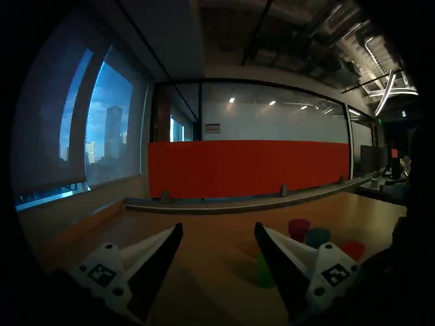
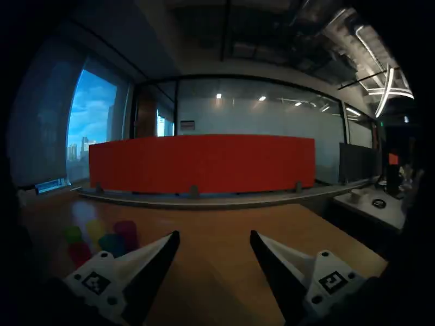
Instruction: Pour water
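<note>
- The left gripper (image 1: 217, 225) sits low in the left gripper view. Its fingers are spread wide, with bare desk (image 1: 217, 282) between them, and they pinch nothing.
- The right gripper (image 2: 214, 233) is the same: fingers apart and empty, pointed along the desk toward the red divider (image 2: 201, 163).
- The task's things are the cups (image 2: 111, 243), a tight coloured cluster standing on the desk at the lower left of the right gripper view.
- In the left gripper view the cluster lies at the lower right. A magenta cup (image 1: 299, 228) and a blue cup (image 1: 317, 236) stand side by side, and a red cup (image 1: 353, 249) is nearer the edge. A green cup (image 1: 263, 270) is partly hidden behind the right-hand finger.
- The cluster therefore seems to lie between the two grippers, within reach of either.
- Both grippers look held level and wide so that a cup can slip between the fingers. I judge that no grasp has begun.
- The frames are too dim to tell which cup holds water.
- The cups are packed close together, so closing on one risks knocking its neighbour.
- A window (image 1: 106, 141) lights the upper left, and the desk itself is in shade.
</note>
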Available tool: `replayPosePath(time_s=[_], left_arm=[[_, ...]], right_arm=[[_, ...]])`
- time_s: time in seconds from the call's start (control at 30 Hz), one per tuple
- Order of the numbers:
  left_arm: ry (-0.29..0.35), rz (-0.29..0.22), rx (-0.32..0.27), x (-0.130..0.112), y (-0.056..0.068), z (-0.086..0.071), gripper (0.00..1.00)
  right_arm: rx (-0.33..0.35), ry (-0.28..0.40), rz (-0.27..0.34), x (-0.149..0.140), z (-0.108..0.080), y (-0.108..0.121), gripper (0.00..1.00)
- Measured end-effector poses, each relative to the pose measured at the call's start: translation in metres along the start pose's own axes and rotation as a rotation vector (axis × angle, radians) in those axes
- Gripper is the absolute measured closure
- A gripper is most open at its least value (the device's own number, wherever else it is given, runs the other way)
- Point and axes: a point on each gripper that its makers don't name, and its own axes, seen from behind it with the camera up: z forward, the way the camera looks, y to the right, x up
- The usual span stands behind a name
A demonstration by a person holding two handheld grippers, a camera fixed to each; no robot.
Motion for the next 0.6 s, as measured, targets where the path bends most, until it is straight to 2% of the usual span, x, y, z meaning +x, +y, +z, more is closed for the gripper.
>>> replayPosePath(time_s=[0.3, 0.6], left_arm=[[0.002, -0.029, -0.039, 0.047, -0.001, 0.009, 0.02], [0.03, -0.02, -0.04, 0.097, -0.008, 0.019, 0.02]], right_arm=[[-0.003, 0.004, -0.004, 0.039, 0.007, -0.003, 0.0], [0.002, 0.022, -0.027, 0.08, 0.012, -0.006, 0.0]])
